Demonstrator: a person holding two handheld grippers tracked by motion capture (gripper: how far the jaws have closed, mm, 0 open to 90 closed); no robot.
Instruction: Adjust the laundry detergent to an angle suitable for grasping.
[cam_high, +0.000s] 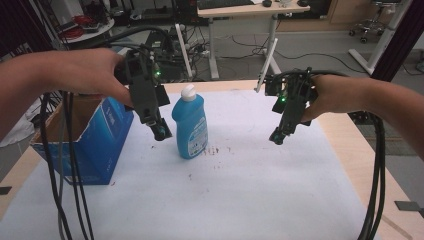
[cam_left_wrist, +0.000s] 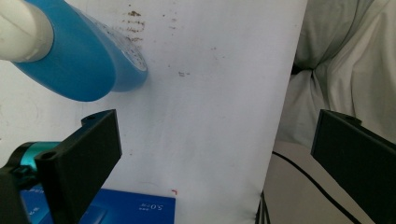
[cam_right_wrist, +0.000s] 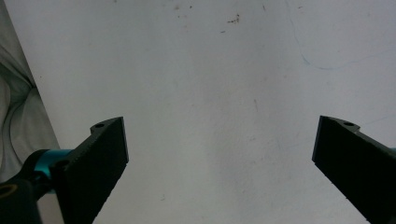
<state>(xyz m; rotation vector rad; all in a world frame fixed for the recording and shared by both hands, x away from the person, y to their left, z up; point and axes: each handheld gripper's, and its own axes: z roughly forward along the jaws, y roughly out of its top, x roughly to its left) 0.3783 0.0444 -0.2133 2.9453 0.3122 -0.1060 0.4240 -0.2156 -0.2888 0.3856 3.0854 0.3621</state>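
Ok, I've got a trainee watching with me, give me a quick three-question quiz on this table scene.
1. True or false: the blue bottle lies on its side.
2. Which gripper is nearer the bottle: A) left gripper B) right gripper?
3. What stands at the table's left edge, beside the bottle?

Key:
1. False: it stands upright on the white table cover, white cap up.
2. A: it hovers just beside the bottle, jaws open, holding nothing.
3. An open blue cardboard box.

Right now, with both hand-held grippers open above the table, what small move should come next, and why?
Probably ease the left hand-held gripper sideways around the blue bottle. Its jaws stand open with nothing between them, and the bottle stands upright right beside it, next to the blue box.
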